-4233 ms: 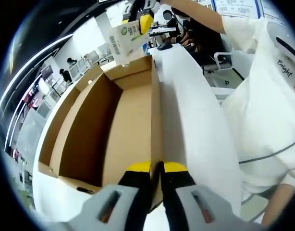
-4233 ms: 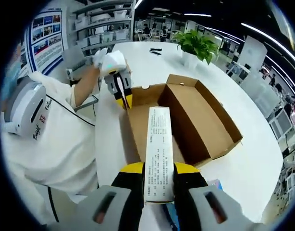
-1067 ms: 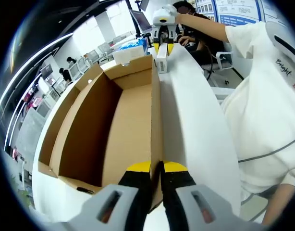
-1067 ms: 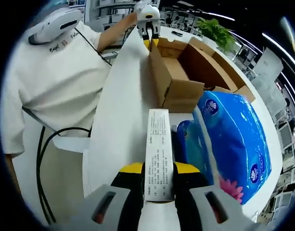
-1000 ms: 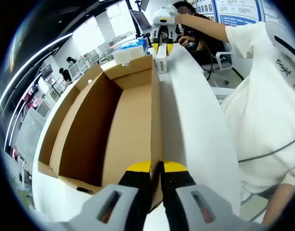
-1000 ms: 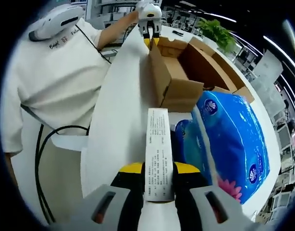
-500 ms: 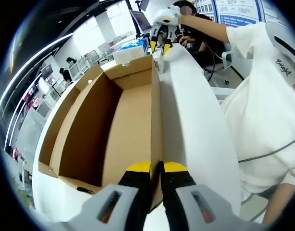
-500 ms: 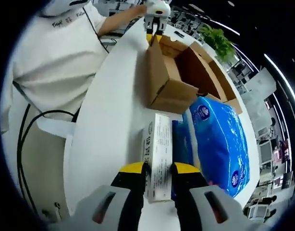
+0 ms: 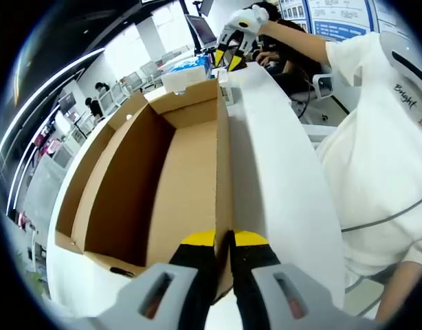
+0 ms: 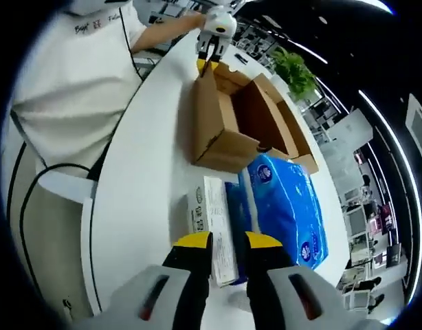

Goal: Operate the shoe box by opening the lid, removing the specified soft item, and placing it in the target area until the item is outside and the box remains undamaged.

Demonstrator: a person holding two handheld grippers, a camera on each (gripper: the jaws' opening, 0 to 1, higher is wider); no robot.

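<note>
In the right gripper view, the right gripper (image 10: pixel 228 242) hangs over the table (image 10: pixel 149 172) with its yellow-tipped jaws spread and nothing between them. Just past them a slim white printed carton (image 10: pixel 216 223) lies flat on the table, apart from the jaws, beside a blue plastic pack (image 10: pixel 283 206). Farther on stands the brown cardboard shoe box (image 10: pixel 228 117), open-topped, with the left gripper (image 10: pixel 212 49) at its far wall, held out on a bare forearm by a person in a white shirt (image 10: pixel 77 75).

In the left gripper view, the left gripper (image 9: pixel 223 242) is clenched on the near side wall of the shoe box (image 9: pixel 156 172), whose inside looks bare. Beyond the far end the carton (image 9: pixel 226 91) lies on the table (image 9: pixel 280 179), and above it the right gripper (image 9: pixel 226 58) hovers, jaws parted.
</note>
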